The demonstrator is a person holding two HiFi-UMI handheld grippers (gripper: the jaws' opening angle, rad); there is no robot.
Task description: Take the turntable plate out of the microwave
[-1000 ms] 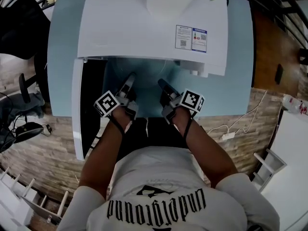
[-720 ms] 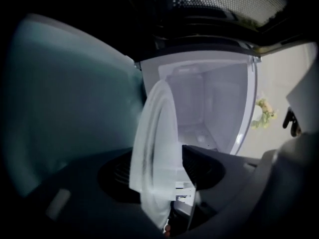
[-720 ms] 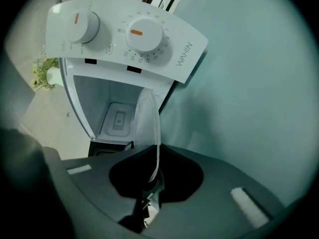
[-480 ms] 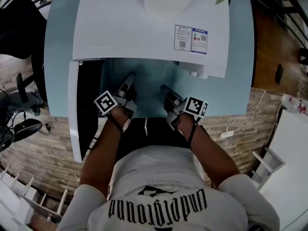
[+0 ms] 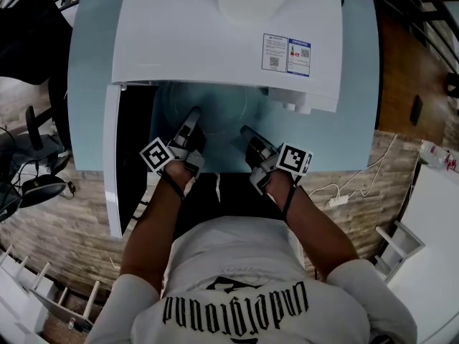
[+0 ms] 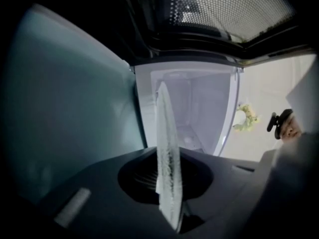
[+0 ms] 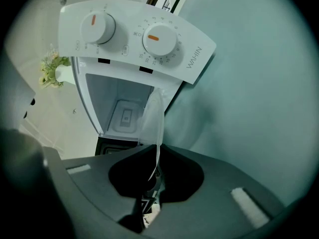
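Observation:
The clear glass turntable plate (image 5: pixel 215 110) lies flat, half out of the open white microwave (image 5: pixel 215 34), above the pale blue table (image 5: pixel 90 84). My left gripper (image 5: pixel 193 115) has its jaws closing on the plate's near left rim. In the left gripper view the plate (image 6: pixel 164 113) runs edge-on between the jaws of the left gripper (image 6: pixel 168 156), which press on it. My right gripper (image 5: pixel 246 131) is shut on the near right rim. In the right gripper view the plate (image 7: pixel 153 116) rises from the right gripper (image 7: pixel 152 158) toward the oven cavity (image 7: pixel 119 113).
The microwave door (image 5: pixel 113 163) stands swung open at the left, with its mesh window (image 6: pixel 224 9) close to the left gripper. The control panel (image 7: pixel 129 39) with two dials lies to the right of the cavity. A cable and power strip (image 5: pixel 337 201) lie on the wooden floor.
The left gripper's jaws have come together on the plate's rim. Both hands stay almost where they were, and the right grip is unchanged.

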